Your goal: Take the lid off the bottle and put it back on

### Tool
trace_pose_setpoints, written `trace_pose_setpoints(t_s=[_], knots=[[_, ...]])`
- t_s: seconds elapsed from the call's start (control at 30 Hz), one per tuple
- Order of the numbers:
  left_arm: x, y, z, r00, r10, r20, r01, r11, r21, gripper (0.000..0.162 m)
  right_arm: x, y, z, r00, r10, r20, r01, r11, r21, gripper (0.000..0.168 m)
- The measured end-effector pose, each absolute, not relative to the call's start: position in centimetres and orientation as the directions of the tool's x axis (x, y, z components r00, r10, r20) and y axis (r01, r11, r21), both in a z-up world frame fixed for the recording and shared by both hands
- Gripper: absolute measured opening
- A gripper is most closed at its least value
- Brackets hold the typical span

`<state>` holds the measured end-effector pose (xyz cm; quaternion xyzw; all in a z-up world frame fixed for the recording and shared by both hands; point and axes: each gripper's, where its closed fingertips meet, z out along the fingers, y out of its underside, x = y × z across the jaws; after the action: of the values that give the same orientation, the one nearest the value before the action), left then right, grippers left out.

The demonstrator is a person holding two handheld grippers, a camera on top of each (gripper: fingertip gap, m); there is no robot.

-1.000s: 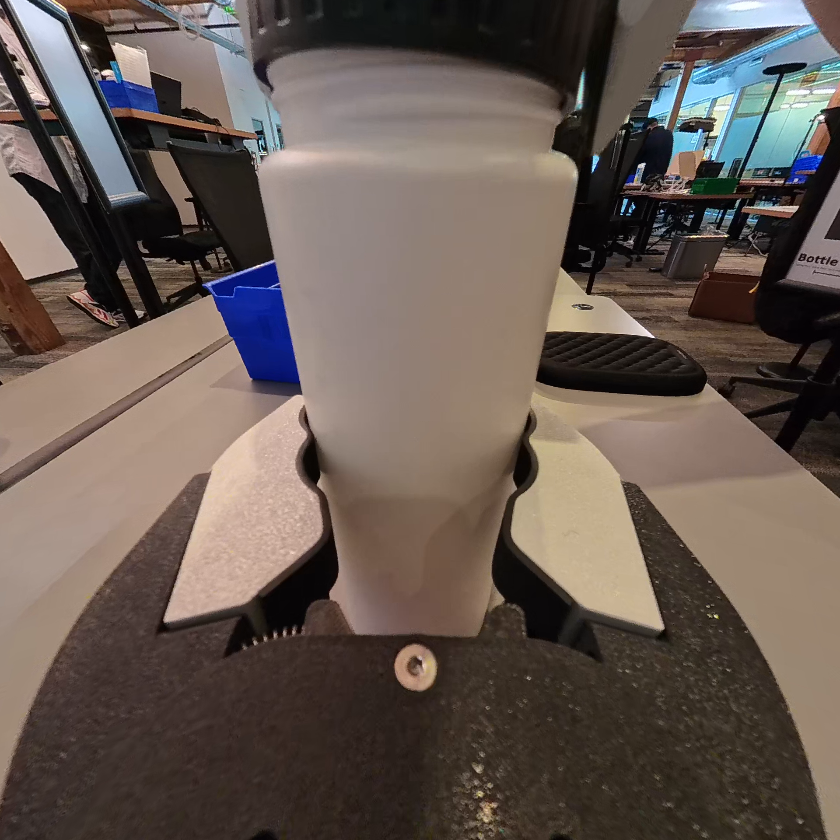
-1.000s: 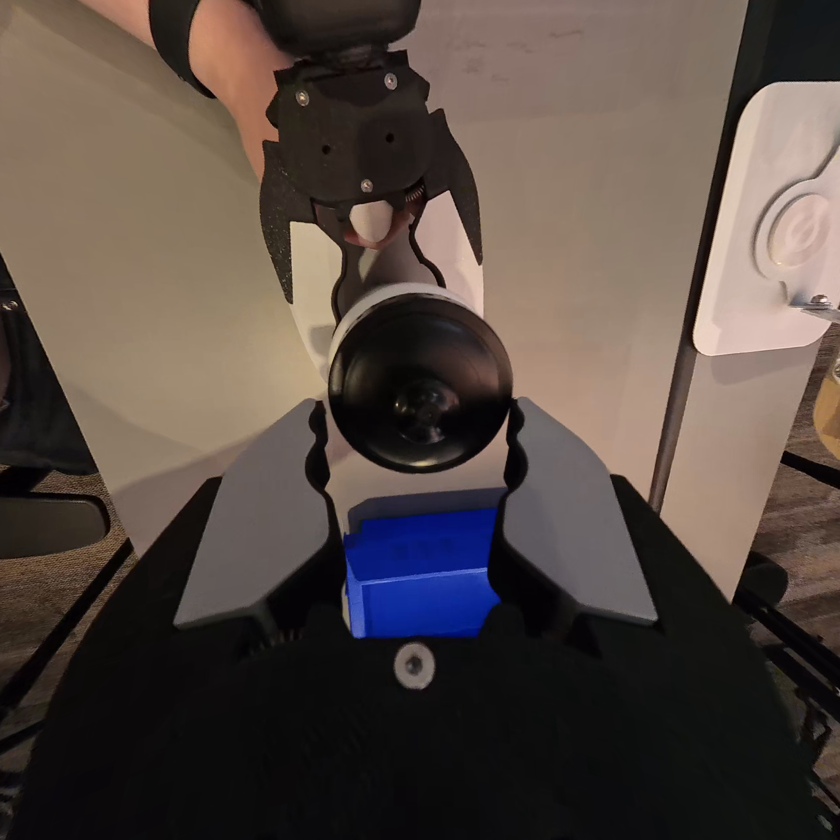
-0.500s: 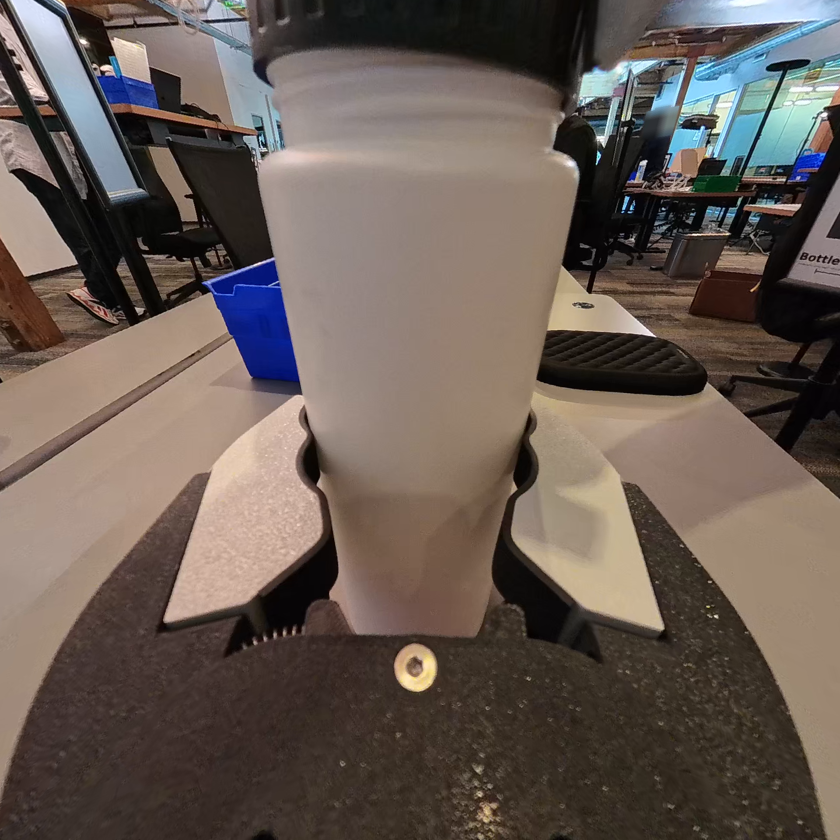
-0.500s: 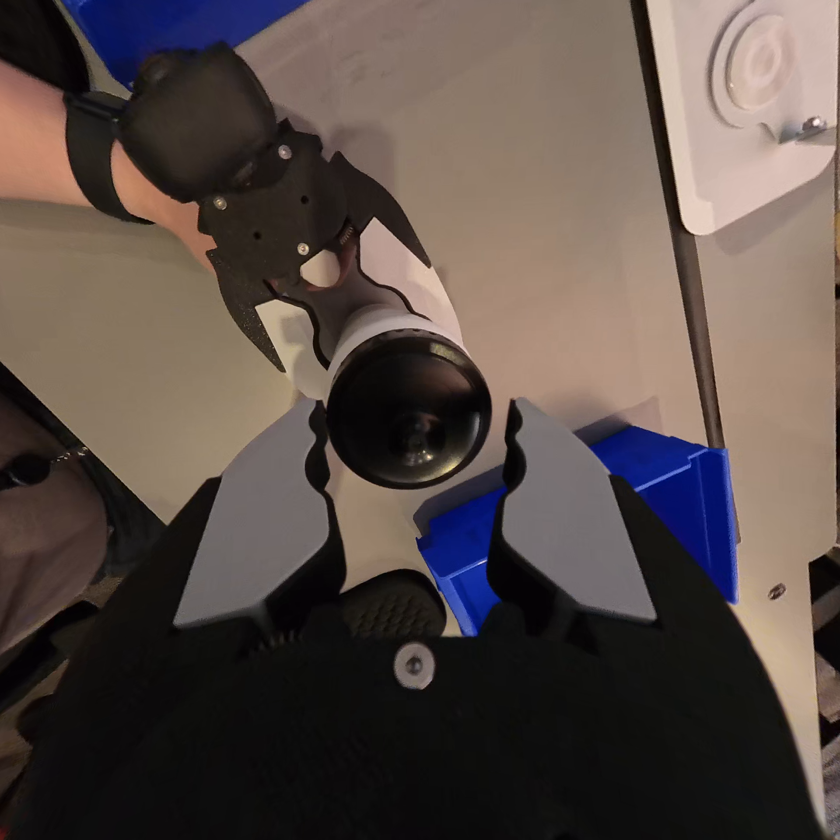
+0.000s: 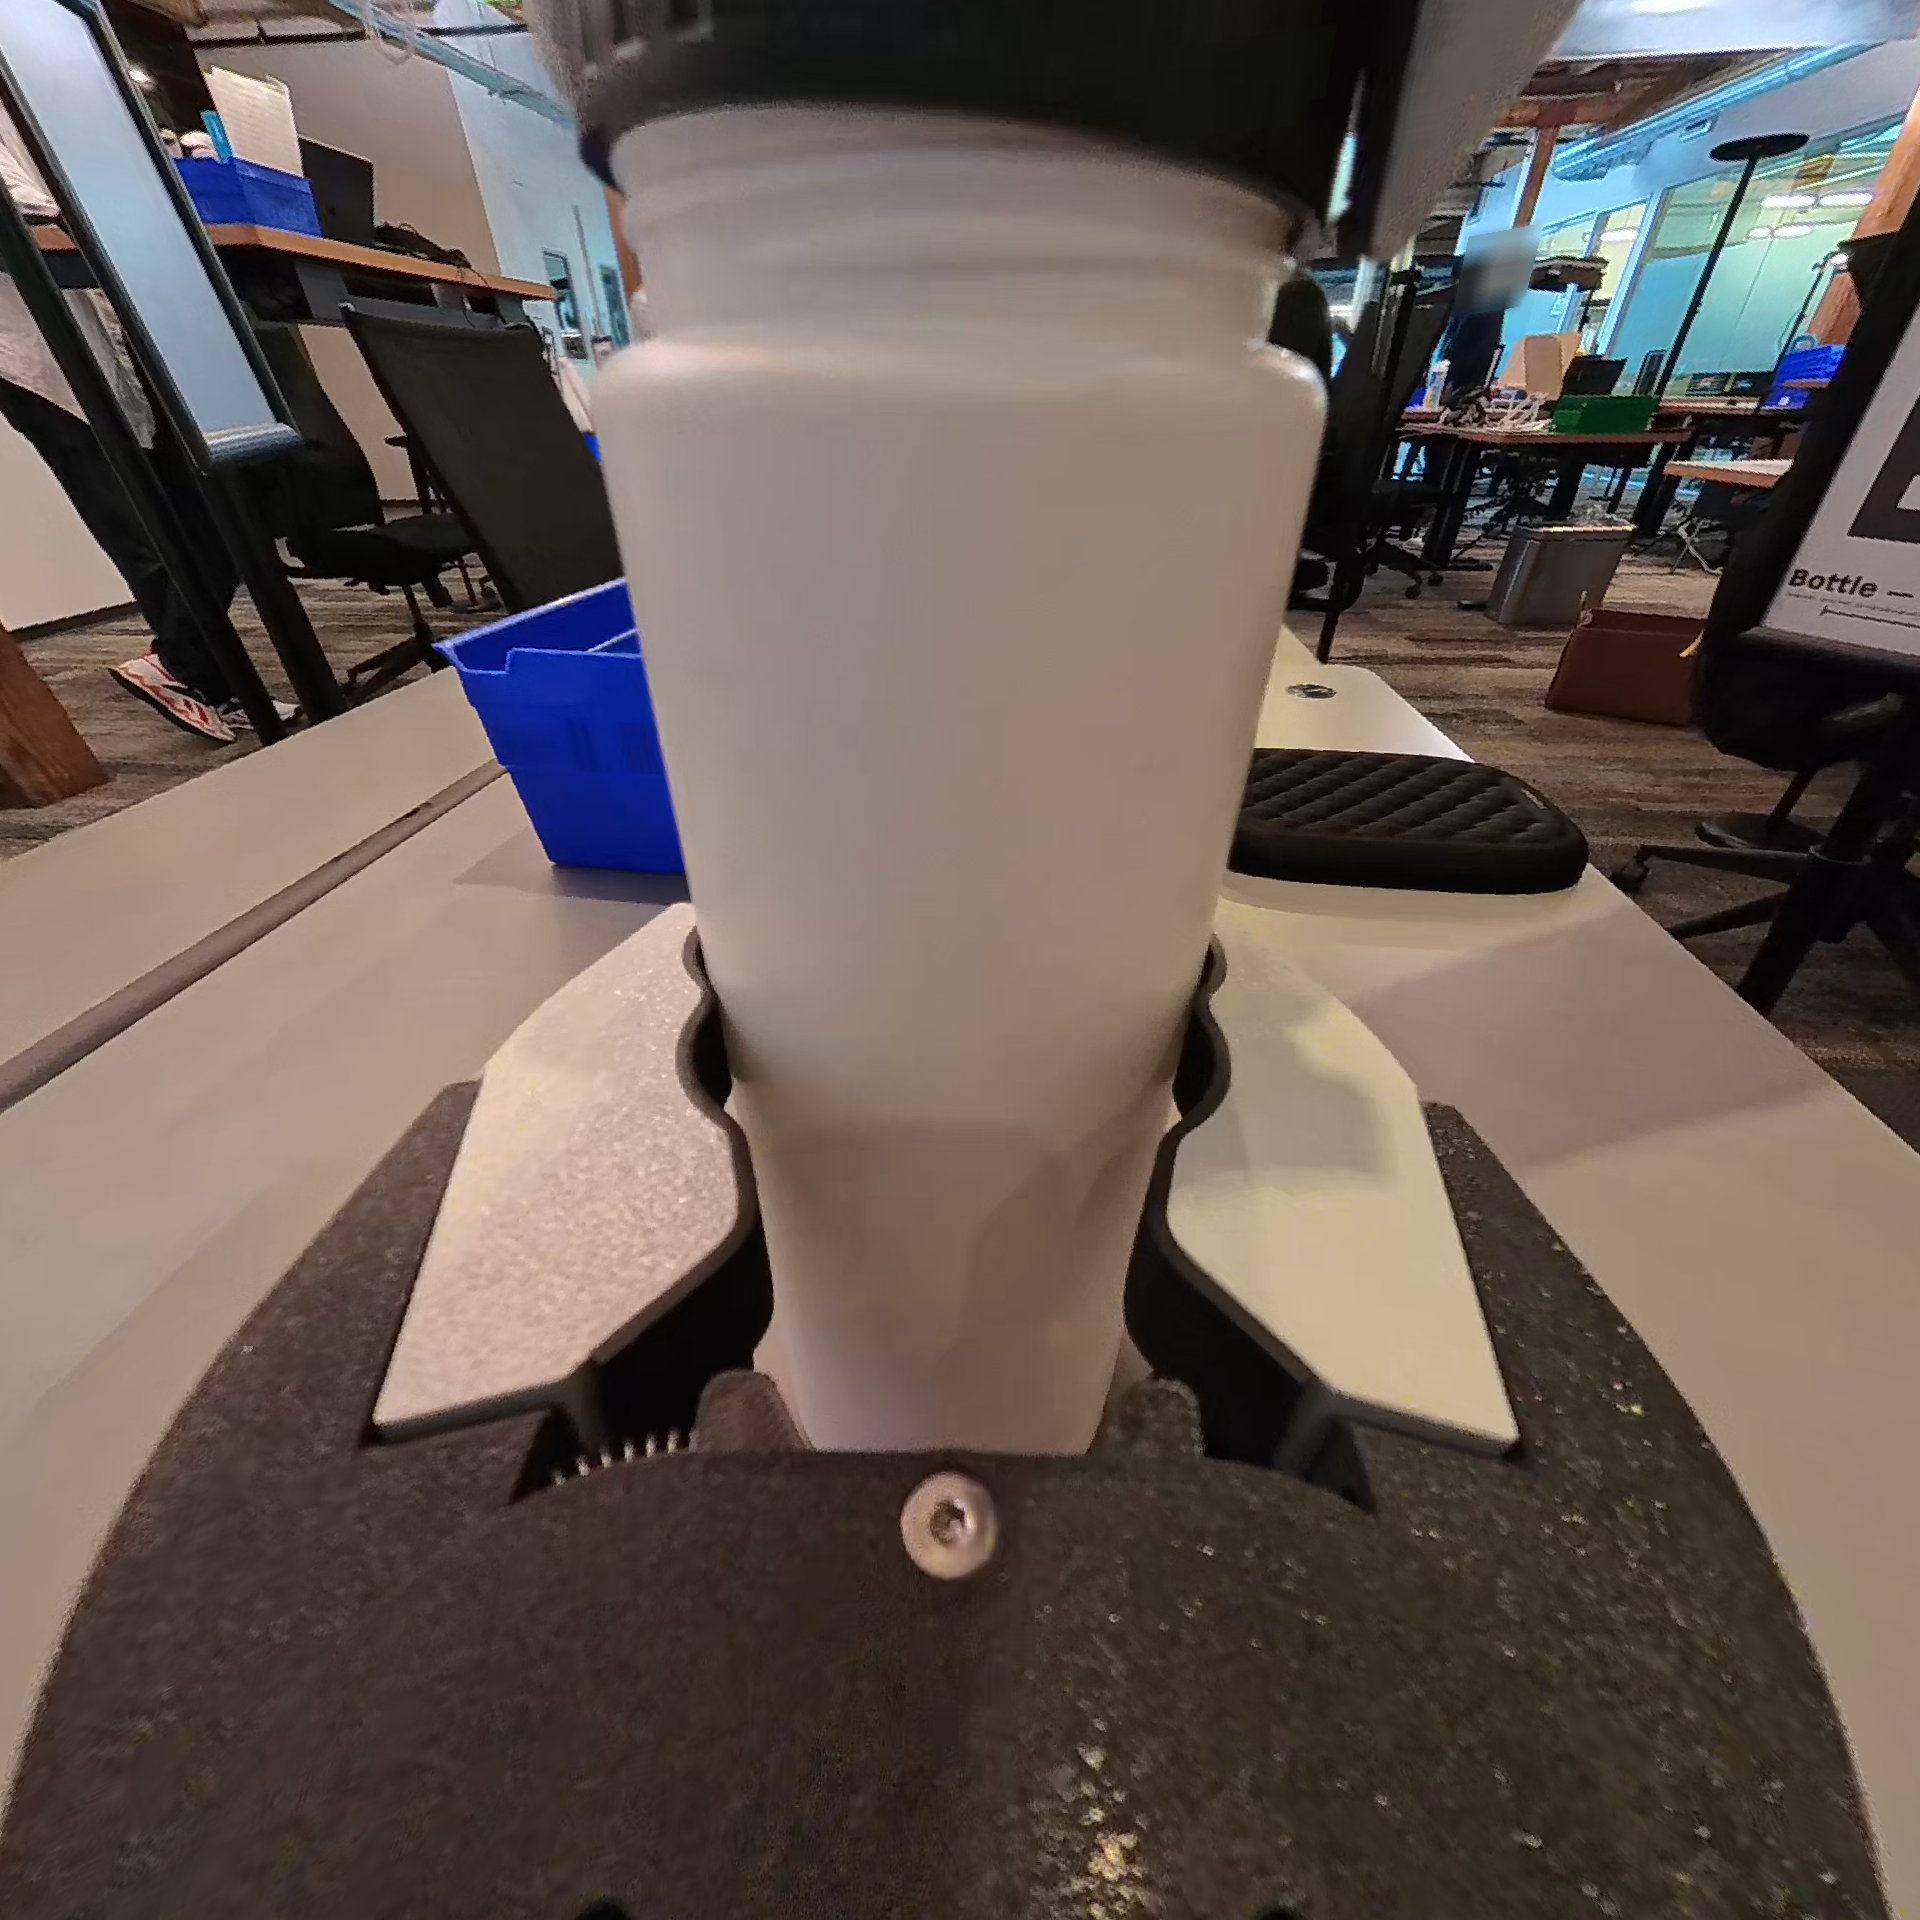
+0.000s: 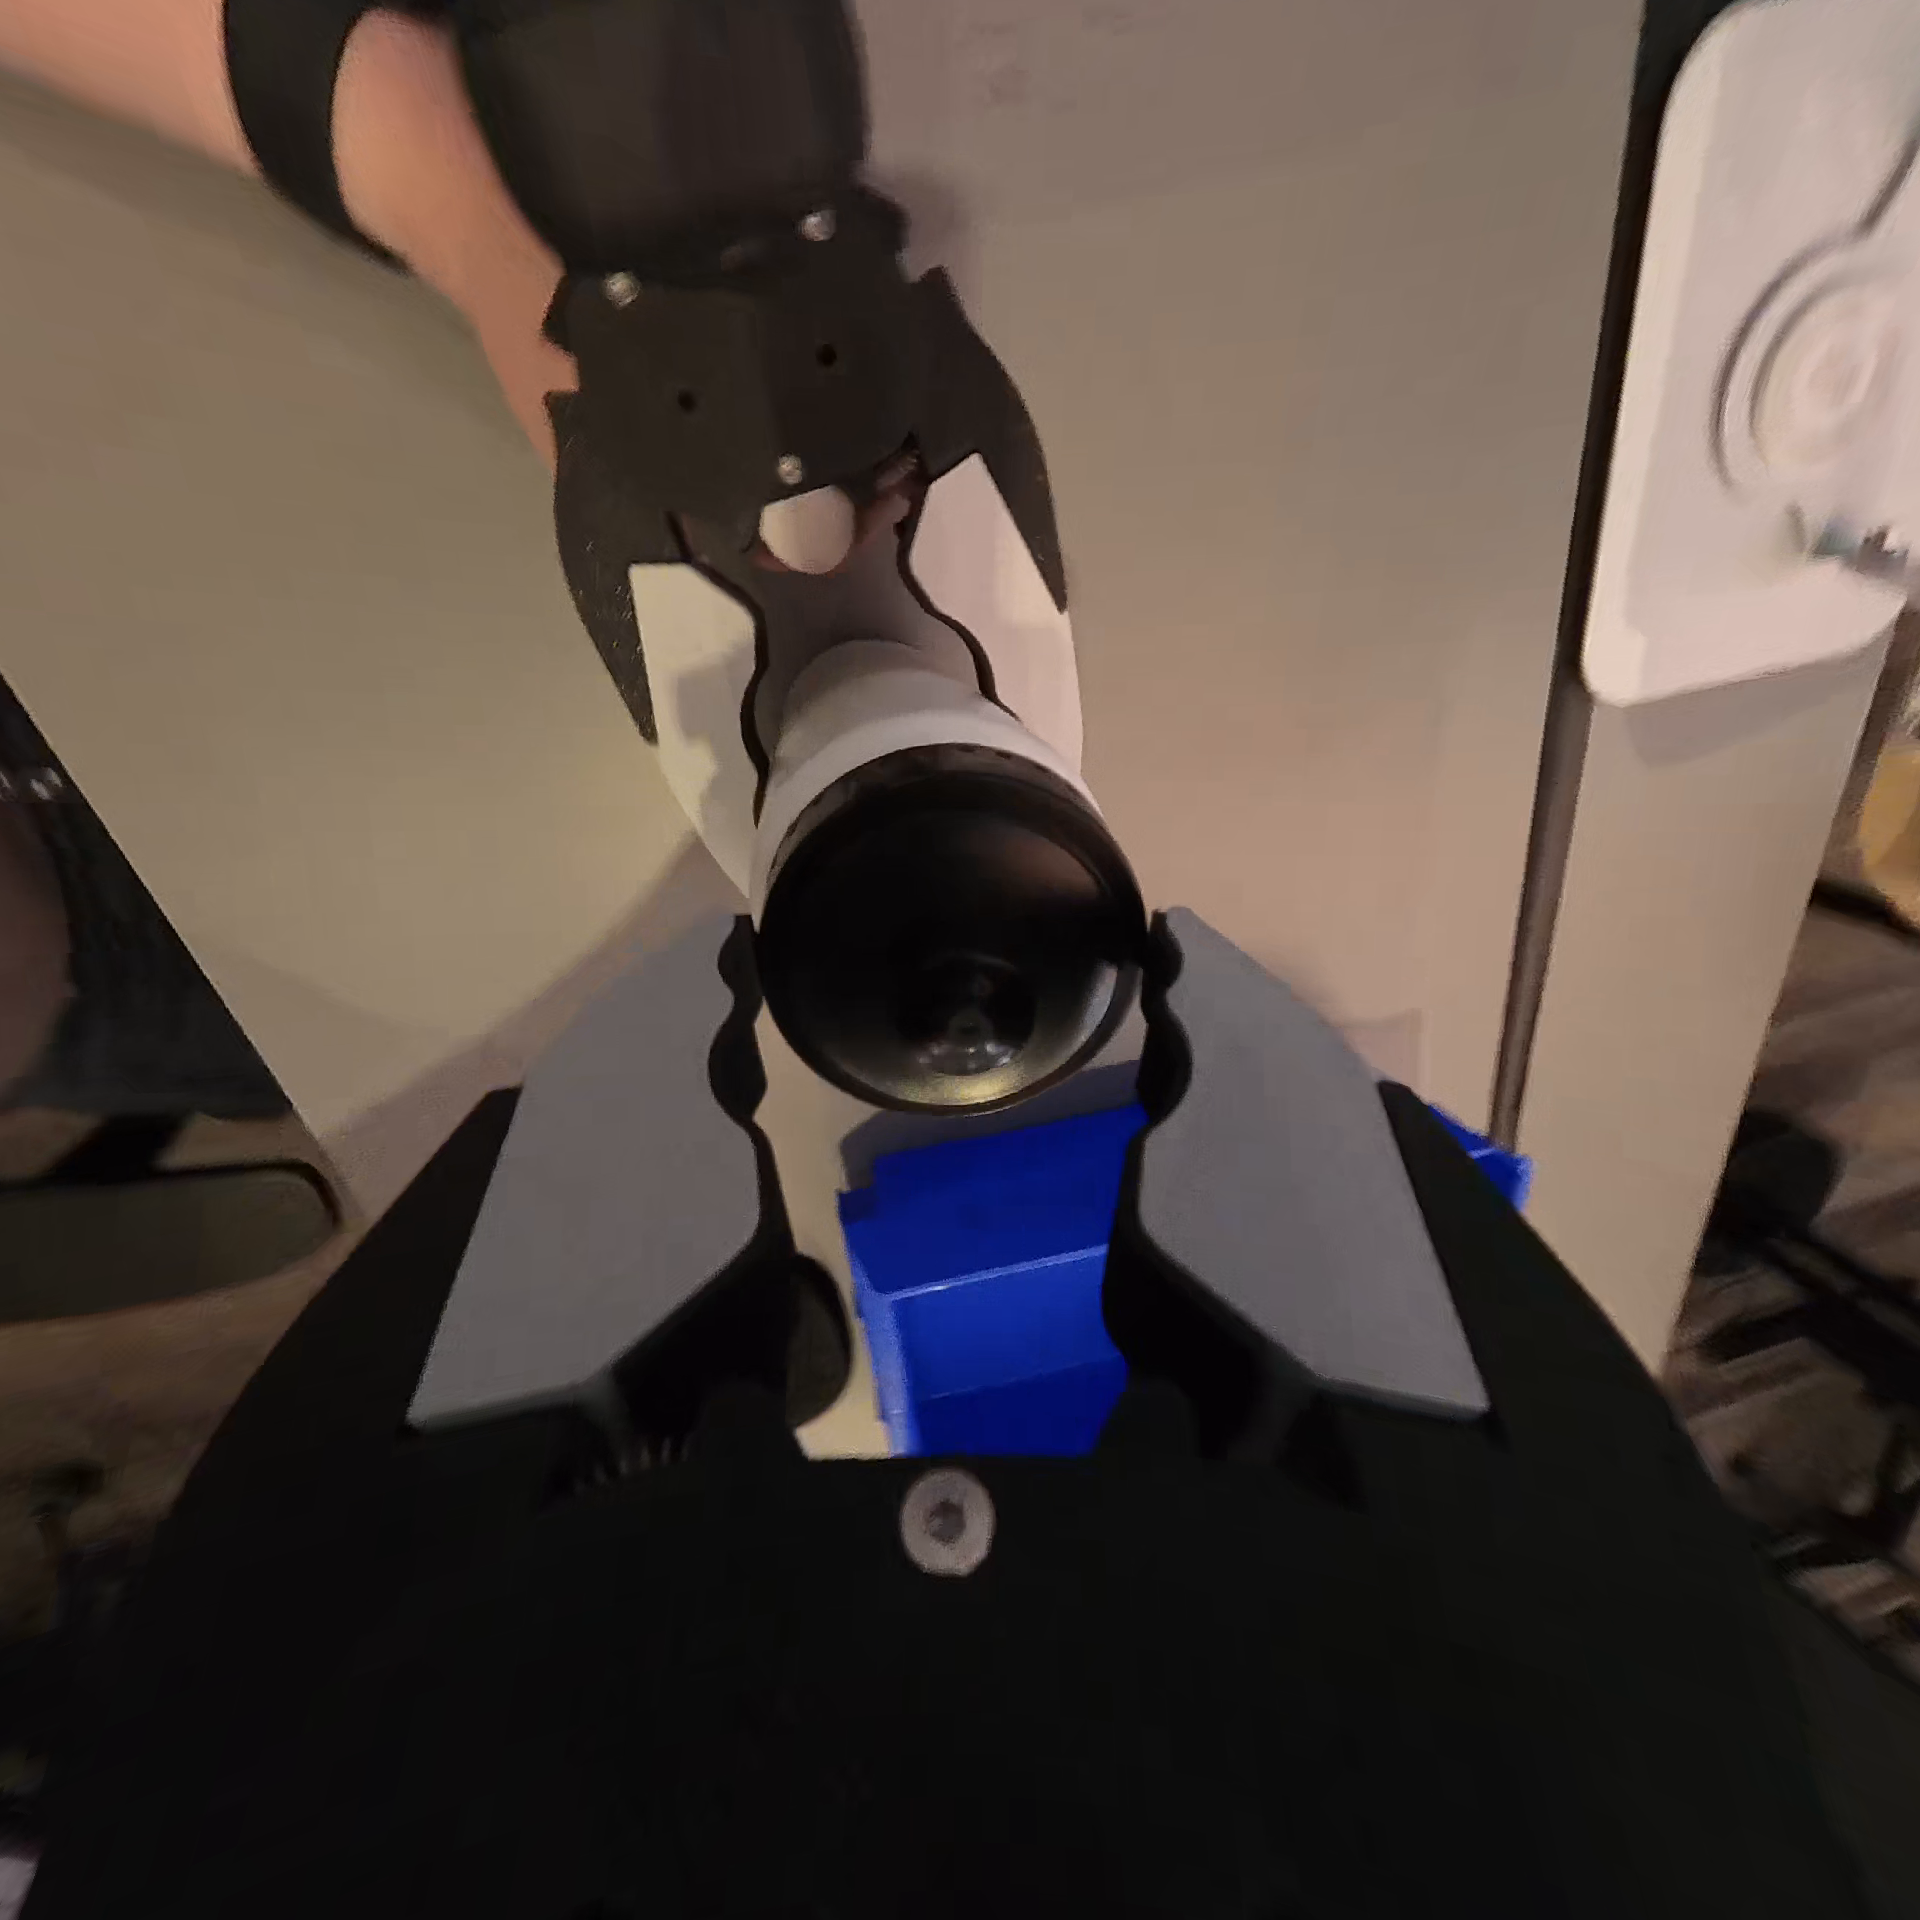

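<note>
Office desks, chairs and carpet fill the background of the left wrist view, above a pale grey surface (image 5: 1558, 1195). At frame centre the left tongs (image 5: 951, 997) are clenched on the lower body of a white plastic bottle (image 5: 956, 623), whose black ribbed screw lid (image 5: 935, 52) is cut off by the top edge. A blue plastic bin (image 5: 561, 748) sits at middle left and a black quilted pad (image 5: 1403, 831) at middle right.

From the right wrist view, looking down, the bottle points toward the camera at centre with the lid (image 6: 951, 935) on it. The right tongs (image 6: 951, 961) bracket the lid, tips at its rim; whether they press it I cannot tell. Blue bin (image 6: 987, 1320) lies below.
</note>
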<state>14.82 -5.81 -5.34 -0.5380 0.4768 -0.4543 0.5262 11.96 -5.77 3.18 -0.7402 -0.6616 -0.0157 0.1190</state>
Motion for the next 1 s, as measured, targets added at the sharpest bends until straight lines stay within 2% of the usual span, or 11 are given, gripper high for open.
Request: trace_pose_setpoints(t_s=[0.07, 0.17, 0.33, 0.43, 0.57, 0.67, 0.77, 0.9, 1.0], knots=[[14.88, -5.97, -5.34, 0.124, -0.992, -0.012, -0.036, 0.008, -0.999, 0.085, 11.95, -5.89, 3.18, 0.061, 0.983, 0.173, 0.985, -0.032, -0.167, 0.073], [14.9, -5.9, -5.34, 0.13, -0.991, -0.006, -0.038, 0.001, -0.999, 0.085, 11.98, -5.76, 3.2, 0.088, 0.984, 0.155, 0.979, -0.056, -0.196, 0.073], [15.1, -5.9, -5.4, 0.156, -0.988, -0.018, -0.054, 0.01, -0.998, 0.086, 12.45, -5.84, 3.16, 0.299, 0.94, 0.163, 0.95, -0.278, -0.14, 0.073], [15.03, -5.6, -5.43, 0.183, -0.983, -0.003, -0.051, -0.007, -0.999, 0.085, 12.11, -5.5, 3.2, 0.495, 0.855, 0.157, 0.864, -0.466, -0.191, 0.073], [15.16, -5.59, -5.45, 0.19, -0.982, -0.005, -0.059, -0.006, -0.998, 0.085, 12.34, -5.49, 3.21, 0.58, 0.802, 0.147, 0.809, -0.545, -0.217, 0.073], [15.09, -5.56, -5.45, 0.188, -0.982, -0.002, -0.058, -0.009, -0.998, 0.085, 12.19, -5.45, 3.25, 0.519, 0.841, 0.151, 0.847, -0.482, -0.223, 0.072], [15.08, -5.6, -5.45, 0.174, -0.985, -0.002, -0.055, -0.008, -0.998, 0.085, 12.03, -5.48, 3.37, 0.328, 0.924, 0.195, 0.934, -0.287, -0.21, 0.073], [15.08, -5.66, -5.43, 0.163, -0.987, -0.001, -0.053, -0.008, -0.999, 0.086, 11.49, -5.62, 3.66, 0.145, 0.963, 0.229, 0.966, -0.087, -0.244, 0.073], [15.14, -5.82, -5.43, 0.147, -0.989, 0.0, -0.049, -0.007, -0.999, 0.085, 11.71, -5.77, 3.33, 0.083, 0.975, 0.206, 0.969, -0.031, -0.244, 0.074]])
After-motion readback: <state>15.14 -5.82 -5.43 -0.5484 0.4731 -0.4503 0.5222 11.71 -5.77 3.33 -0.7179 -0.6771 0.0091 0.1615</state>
